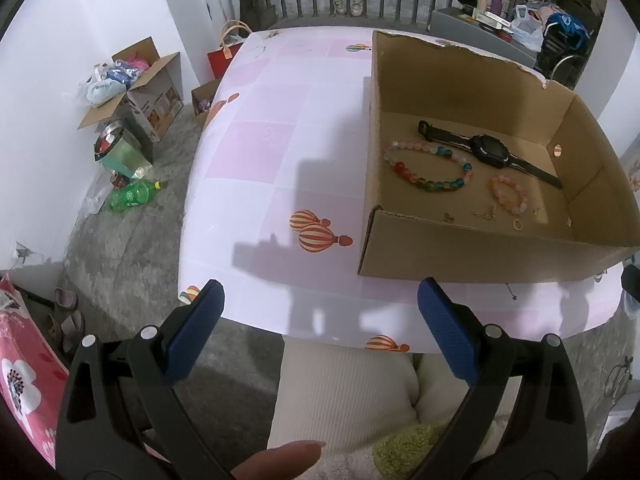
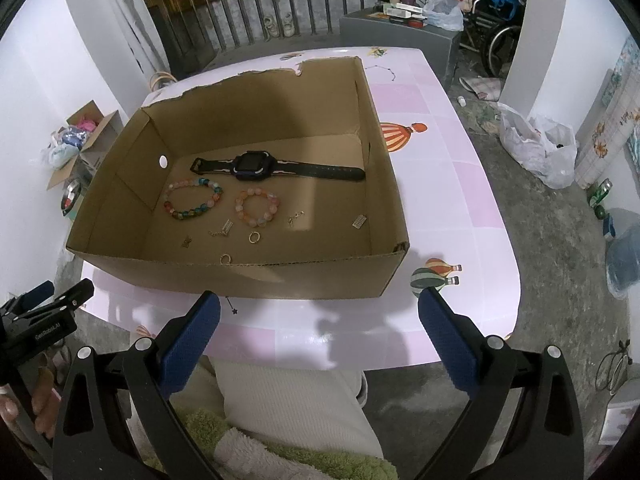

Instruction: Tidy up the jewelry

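Hand-held gripper (image 2: 319, 304) agape before cardboard box (image 2: 240, 276)

Cluttered home: shoes (image 1: 348, 3), wheelchair (image 2: 494, 20), bags (image 2: 536, 146).

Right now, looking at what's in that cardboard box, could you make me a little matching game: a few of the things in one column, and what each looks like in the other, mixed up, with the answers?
Things:
1. watch
2. larger bead bracelet
3. smaller bead bracelet
4. small ring

Descriptions:
A. pink and orange beads
B. black, strap laid out flat, nearest the box's far wall
C. plain thin metal loop, no beads
D. many colours: red, green, blue, pale

Pairs: 1-B, 2-D, 3-A, 4-C

All four lie loose on the floor of the cardboard box.
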Demonstrator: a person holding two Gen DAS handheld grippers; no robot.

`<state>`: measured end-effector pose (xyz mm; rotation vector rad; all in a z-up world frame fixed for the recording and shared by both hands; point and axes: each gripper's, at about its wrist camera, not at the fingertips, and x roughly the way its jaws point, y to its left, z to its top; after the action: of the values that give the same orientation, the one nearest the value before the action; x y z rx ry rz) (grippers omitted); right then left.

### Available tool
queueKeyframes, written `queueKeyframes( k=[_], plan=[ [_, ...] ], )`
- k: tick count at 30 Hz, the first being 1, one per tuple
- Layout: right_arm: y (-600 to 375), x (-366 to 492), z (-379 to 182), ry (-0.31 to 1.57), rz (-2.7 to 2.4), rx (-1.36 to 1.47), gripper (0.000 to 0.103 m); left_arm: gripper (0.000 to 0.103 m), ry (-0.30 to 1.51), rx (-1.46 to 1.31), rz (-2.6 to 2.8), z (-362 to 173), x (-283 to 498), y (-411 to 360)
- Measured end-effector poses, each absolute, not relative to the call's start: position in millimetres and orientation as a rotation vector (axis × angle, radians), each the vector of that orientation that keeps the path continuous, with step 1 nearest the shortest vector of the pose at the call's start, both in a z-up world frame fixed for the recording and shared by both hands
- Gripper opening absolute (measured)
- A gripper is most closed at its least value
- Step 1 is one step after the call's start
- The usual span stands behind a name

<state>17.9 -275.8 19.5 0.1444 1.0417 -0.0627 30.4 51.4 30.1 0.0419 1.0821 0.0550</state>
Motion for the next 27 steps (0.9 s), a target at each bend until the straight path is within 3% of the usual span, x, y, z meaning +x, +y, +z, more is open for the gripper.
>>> queueKeyframes(
  k=[27],
  plan=[
    [-274.6, 18.1, 20.2, 1.04, -0.063, 0.144, 0.096, 0.094, 1.076, 0.037, 0.041, 30.7, 29.6, 50.8]
  ],
)
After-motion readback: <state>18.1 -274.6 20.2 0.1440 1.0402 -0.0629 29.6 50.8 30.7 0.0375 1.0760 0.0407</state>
